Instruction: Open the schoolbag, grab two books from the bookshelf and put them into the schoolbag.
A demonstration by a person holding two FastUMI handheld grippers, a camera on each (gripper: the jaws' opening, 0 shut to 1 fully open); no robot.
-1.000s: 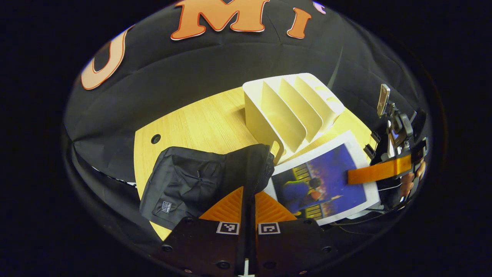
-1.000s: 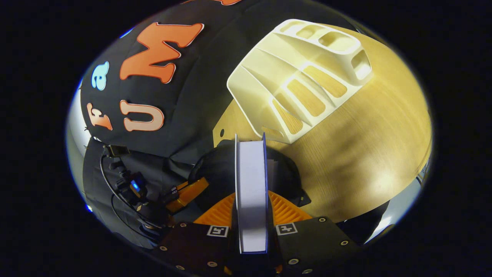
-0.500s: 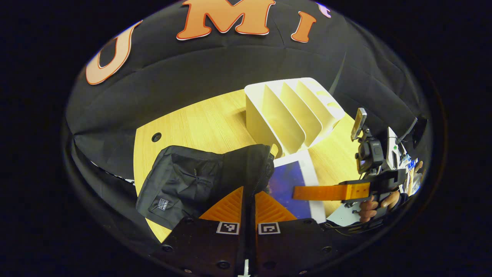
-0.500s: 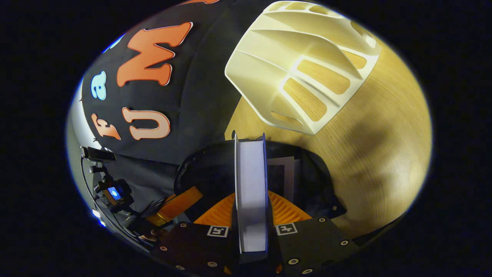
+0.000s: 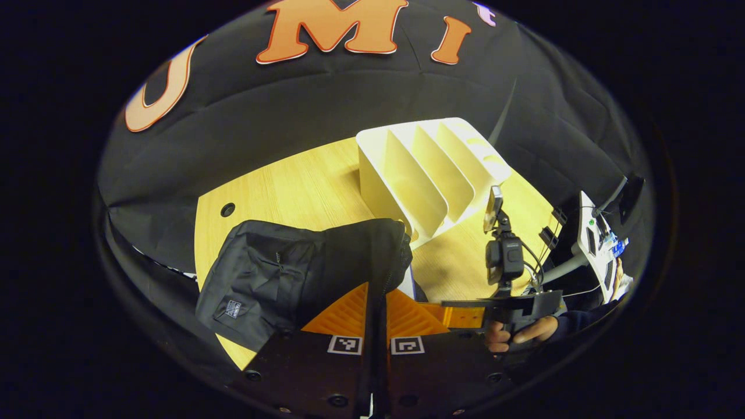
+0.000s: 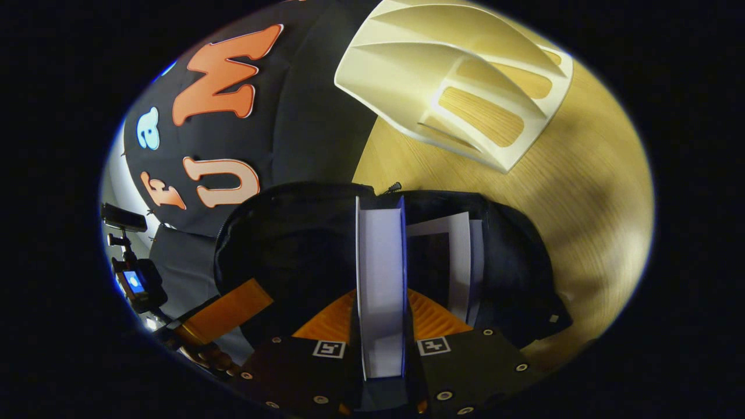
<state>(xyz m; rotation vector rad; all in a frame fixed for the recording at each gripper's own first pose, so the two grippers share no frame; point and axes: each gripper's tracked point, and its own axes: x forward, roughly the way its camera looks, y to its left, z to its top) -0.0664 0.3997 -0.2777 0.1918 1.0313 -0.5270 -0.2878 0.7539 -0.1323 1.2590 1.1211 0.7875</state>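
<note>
Inside schoolbag (image 6: 524,273) mouth | white-edged book (image 6: 381,279) upright | right tool (image 6: 381,317) clamping it

Black schoolbag (image 5: 279,273), cream bookshelf (image 5: 428,169), white-paged blue-edged book (image 6: 380,279), light wood-grain table (image 5: 302,192)

Your left gripper (image 5: 377,297) fingers covered whatever bag edge sat between them, so grip contact couldn't be read. The schoolbag (image 5: 302,273) hid nearly all of the book (image 5: 411,280); only a sliver showed. In the right gripper view the book (image 6: 380,279) blocked the bag's interior behind it, and the second book (image 6: 457,256) was half buried. The bookshelf (image 6: 454,75) was cut off at the top edge.
</note>
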